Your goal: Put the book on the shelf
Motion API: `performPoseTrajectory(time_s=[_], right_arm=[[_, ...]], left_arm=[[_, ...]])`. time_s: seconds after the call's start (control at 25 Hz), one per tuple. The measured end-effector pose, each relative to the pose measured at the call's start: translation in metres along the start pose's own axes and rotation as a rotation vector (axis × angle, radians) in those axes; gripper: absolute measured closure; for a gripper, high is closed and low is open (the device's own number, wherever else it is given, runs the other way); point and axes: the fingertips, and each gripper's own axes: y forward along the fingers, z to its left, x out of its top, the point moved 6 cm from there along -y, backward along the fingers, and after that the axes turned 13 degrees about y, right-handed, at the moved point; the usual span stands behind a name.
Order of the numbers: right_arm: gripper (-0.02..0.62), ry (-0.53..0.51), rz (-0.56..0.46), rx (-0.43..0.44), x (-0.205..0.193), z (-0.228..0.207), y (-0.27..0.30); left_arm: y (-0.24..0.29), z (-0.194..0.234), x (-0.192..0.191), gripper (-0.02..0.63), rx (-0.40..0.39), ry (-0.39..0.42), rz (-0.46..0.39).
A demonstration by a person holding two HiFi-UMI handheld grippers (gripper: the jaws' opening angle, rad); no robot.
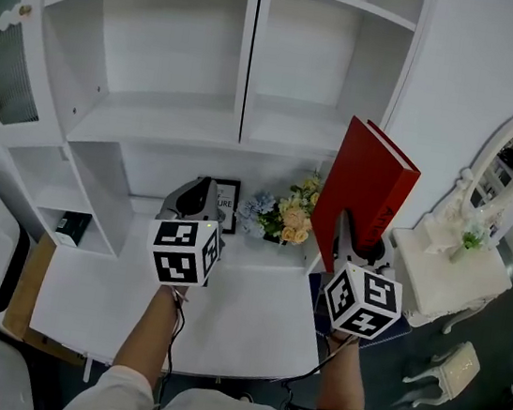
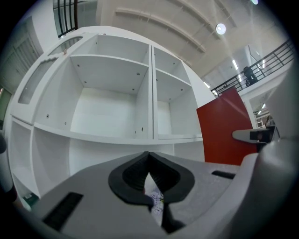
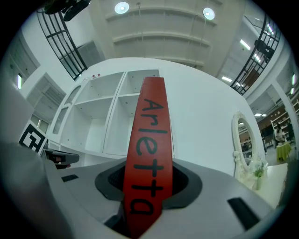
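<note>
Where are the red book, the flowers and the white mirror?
red book (image 1: 361, 190), head view, on its broad cover.
flowers (image 1: 289, 219), head view, on the yellow blooms.
mirror (image 1: 502, 166), head view, on its glass.

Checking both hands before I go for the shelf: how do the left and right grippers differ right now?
The right gripper is shut on the red book, held upright with its spine toward the gripper; the left gripper holds nothing. The right gripper's jaws stand apart by the book's thickness; the left gripper's jaws meet at the tips. Both point toward the white shelf unit.
</note>
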Motion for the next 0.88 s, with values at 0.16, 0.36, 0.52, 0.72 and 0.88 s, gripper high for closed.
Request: performPoseTrajectory(time_s=[0.16,0.36,0.52,0.72,0.88], right_arm=[[0.420,-0.030,-0.004,0.013,0.015,0.006,0.003],[0.420,-0.050,-0.025,0.025,0.042,0.016,0.007],[0.421,-0.052,-0.041,0.030,0.063,0.020,0.009],[0.420,-0.038,-0.055,0.027,0.086,0.023,0.014],[0.420,-0.035,-0.066,0.034,0.104,0.027,0.019]], left_arm=[[-0.004,0.009,0.024,0.604,0.022,0.007,-0.036],[-0.005,0.016,0.055,0.604,0.024,0.055,-0.080],[-0.004,0.022,0.072,0.604,0.029,0.090,-0.096],[0.000,0.030,0.082,0.604,0.045,0.091,-0.082],[0.003,0.034,0.094,0.604,0.042,0.094,-0.086]])
